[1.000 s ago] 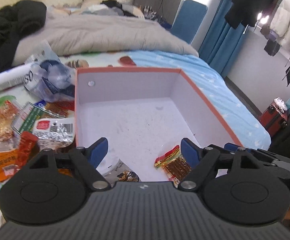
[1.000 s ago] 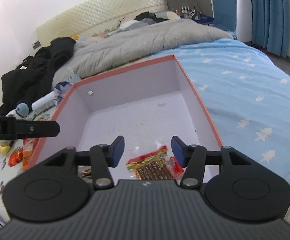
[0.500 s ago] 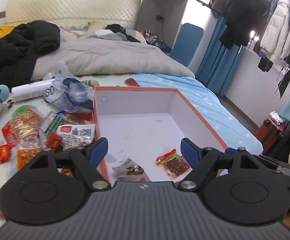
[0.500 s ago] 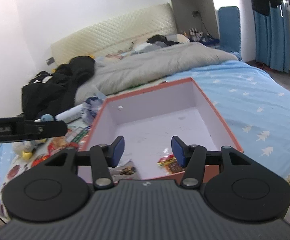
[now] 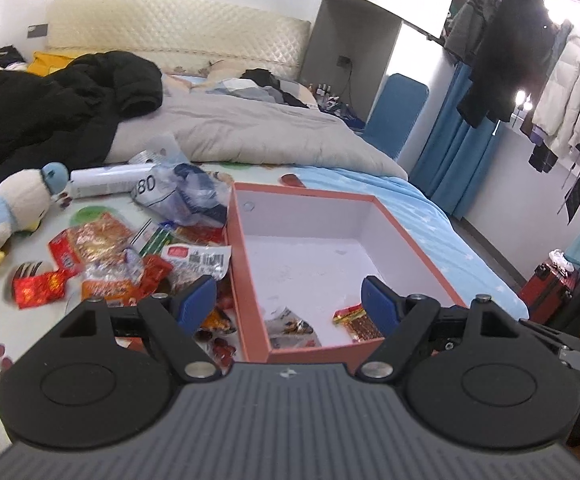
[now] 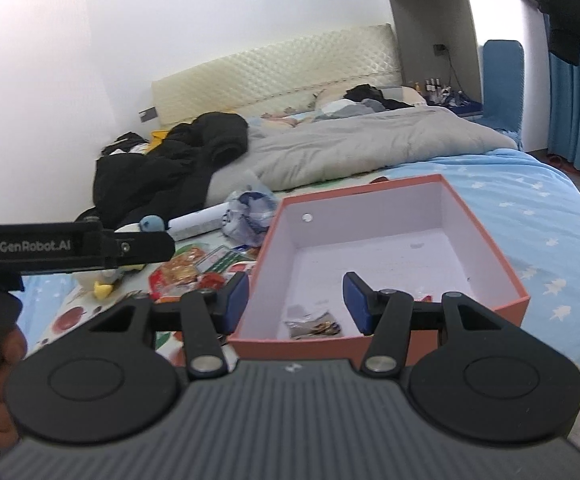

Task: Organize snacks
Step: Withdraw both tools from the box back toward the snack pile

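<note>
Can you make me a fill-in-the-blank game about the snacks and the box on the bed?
1. The box has an orange outside and a ____ inside.
2. The number of snack packets lying in the box is ____.
3. The pile of snacks lies on the bed, ____ the box.
4. The left tool and right tool both hold ____.

Missing words: white; two; outside (beside); nothing
</note>
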